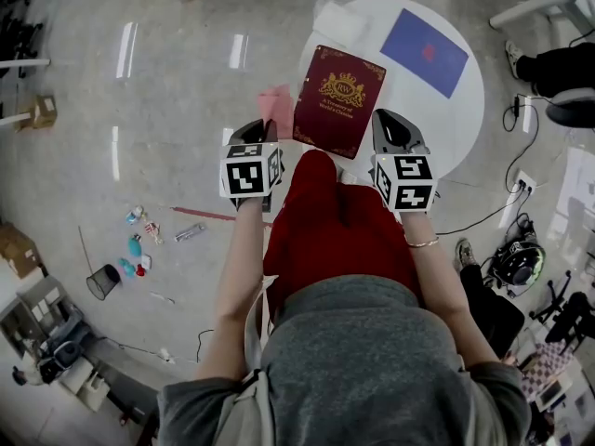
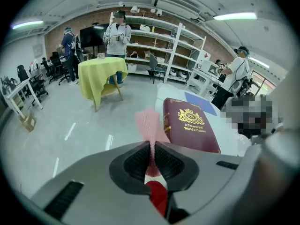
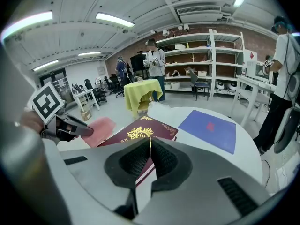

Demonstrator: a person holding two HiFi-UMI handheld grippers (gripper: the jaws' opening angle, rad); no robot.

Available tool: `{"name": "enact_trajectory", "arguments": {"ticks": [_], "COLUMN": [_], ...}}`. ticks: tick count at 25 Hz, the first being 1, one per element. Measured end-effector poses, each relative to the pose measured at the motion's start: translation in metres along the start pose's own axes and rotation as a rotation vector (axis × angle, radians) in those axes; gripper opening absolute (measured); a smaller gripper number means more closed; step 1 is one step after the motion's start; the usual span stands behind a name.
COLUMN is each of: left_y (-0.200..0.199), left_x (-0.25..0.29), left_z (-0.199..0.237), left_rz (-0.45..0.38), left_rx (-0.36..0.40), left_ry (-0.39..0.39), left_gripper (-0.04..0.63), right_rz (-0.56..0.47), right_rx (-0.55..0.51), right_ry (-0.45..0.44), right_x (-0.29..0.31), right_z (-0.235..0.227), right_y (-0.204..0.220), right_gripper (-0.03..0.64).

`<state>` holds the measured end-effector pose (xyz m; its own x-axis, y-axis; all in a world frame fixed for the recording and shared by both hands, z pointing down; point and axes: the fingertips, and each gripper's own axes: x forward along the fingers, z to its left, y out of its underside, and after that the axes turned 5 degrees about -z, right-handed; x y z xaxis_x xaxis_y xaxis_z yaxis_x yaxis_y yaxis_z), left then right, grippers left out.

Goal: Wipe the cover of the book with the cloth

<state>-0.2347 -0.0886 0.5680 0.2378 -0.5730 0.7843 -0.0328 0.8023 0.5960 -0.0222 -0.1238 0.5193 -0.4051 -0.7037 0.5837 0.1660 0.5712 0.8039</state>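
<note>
A maroon book (image 1: 337,98) with a gold crest is held tilted above the near edge of the round white table (image 1: 465,100). My right gripper (image 1: 384,126) is shut on the book's right edge; in the right gripper view the cover (image 3: 136,132) runs in between the closed jaws (image 3: 150,145). My left gripper (image 1: 257,133) is shut on a pink cloth (image 1: 276,107), which hangs just left of the book, at its spine. In the left gripper view the cloth (image 2: 151,124) stands up from the jaws (image 2: 152,146) beside the book (image 2: 192,128).
A blue sheet (image 1: 425,51) and a white crumpled wrapper (image 1: 339,15) lie on the table's far side. Small litter (image 1: 139,240) and a black basket (image 1: 102,282) sit on the floor at left. Cables and a person's feet (image 1: 558,68) are at right. My red-clad knee (image 1: 325,212) is below the grippers.
</note>
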Motion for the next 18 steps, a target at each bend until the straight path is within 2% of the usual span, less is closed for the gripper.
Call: {"name": "enact_trajectory", "arguments": {"ticks": [3, 6, 10, 18], "left_y": [-0.007, -0.002, 0.008, 0.015], "left_x": [0.000, 0.011, 0.018, 0.016], "left_z": [0.001, -0.001, -0.017, -0.058], "left_rz": [-0.009, 0.032, 0.071, 0.068], "left_rx": [0.035, 0.064, 0.062, 0.046], "left_ry": [-0.018, -0.019, 0.021, 0.103], "left_gripper": [0.034, 0.034, 0.034, 0.034], "right_rz": [-0.015, -0.022, -0.028, -0.025], "right_rx": [0.003, 0.006, 0.012, 0.018], "right_ry": [0.009, 0.020, 0.032, 0.037], "right_x": [-0.007, -0.014, -0.023, -0.030], "right_z": [-0.004, -0.010, -0.017, -0.022], "right_y": [-0.004, -0.004, -0.002, 0.002], "right_gripper": [0.029, 0.029, 0.029, 0.029]}}
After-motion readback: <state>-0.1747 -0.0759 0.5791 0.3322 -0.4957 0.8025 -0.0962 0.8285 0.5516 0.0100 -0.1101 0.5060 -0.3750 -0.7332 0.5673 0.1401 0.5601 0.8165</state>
